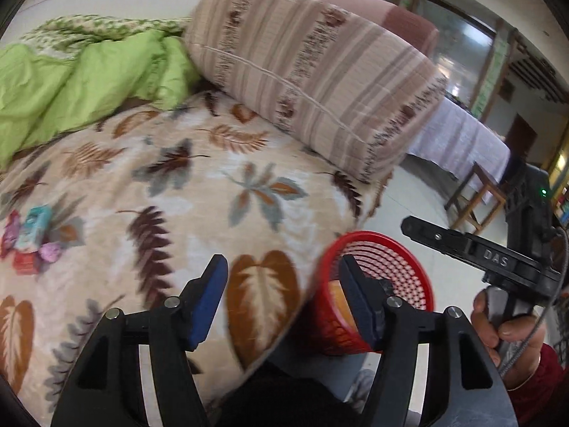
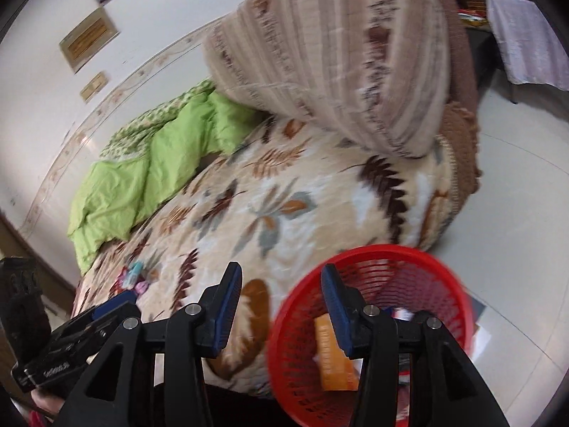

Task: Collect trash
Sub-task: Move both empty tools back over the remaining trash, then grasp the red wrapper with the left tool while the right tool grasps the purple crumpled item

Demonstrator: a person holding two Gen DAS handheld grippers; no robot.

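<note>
Lying in the red basket (image 2: 373, 323) is an orange box (image 2: 332, 352), its long axis running from about 12 to 6 o'clock in the right wrist view, the upper end partly covered by the right gripper's (image 2: 281, 307) finger; the print on it is too blurred to read. The basket stands on the pale floor (image 2: 515, 213) just beside the bed's near corner, its mouth tilted toward the camera. More scraps show at the basket's bottom, hard to make out.

In the left wrist view a small heap of wrappers (image 1: 30, 240) sits at 9 o'clock on the leaf-patterned blanket (image 1: 199, 192): a teal box, something red, something purple, all smeared by motion. The same heap is tiny in the right view.

The left gripper (image 1: 284, 297) hangs over the blanket's edge with its blue-padded fingers spread wide and nothing between them. The right gripper's fingers are likewise spread apart and hold nothing; one finger is over the blanket, the other over the basket.

At 12 o'clock a striped folded quilt (image 1: 313, 71) rests on the bed, with a green quilt (image 1: 71, 85) at 10 o'clock against the white wall (image 2: 42, 106). At 3 o'clock stands a table with a pale cloth (image 1: 458, 135) and a wooden stool (image 1: 476, 195).
</note>
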